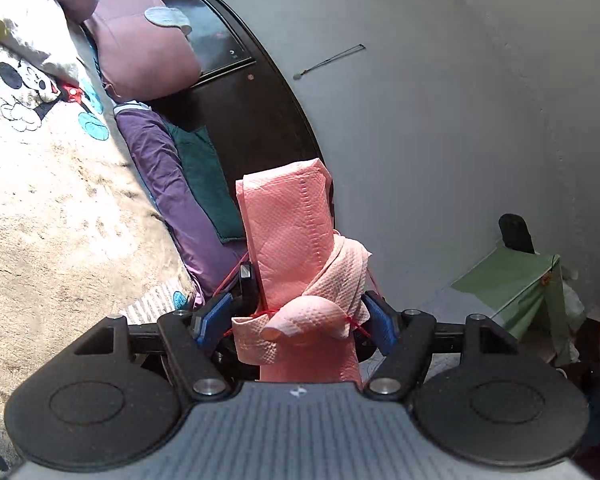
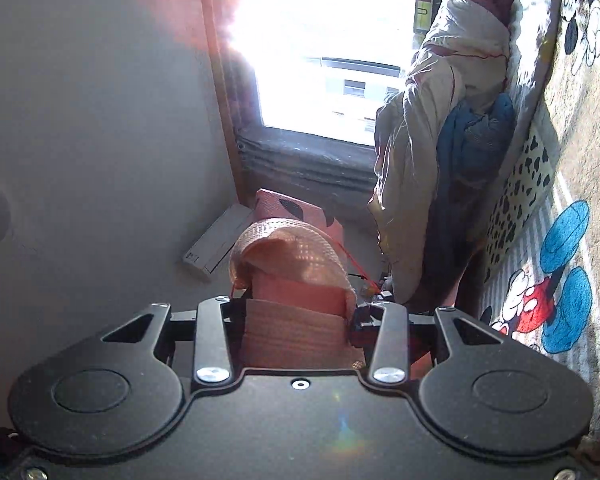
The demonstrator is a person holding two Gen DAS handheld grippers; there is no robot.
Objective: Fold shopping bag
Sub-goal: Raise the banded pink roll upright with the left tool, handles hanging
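The left gripper [image 1: 296, 316] holds the bunched pink bag [image 1: 296, 248] between its blue pads [image 1: 214, 316], the fabric rising before a grey wall [image 1: 440, 120], with a bed [image 1: 52, 208] at left.

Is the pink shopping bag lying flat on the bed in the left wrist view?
No, the pink shopping bag hangs bunched between the left tongs.

Grey walls [image 1: 440, 100], bright window [image 2: 332, 52], dark headboard [image 1: 244, 112] w/ cartoon blanket [image 1: 60, 200].
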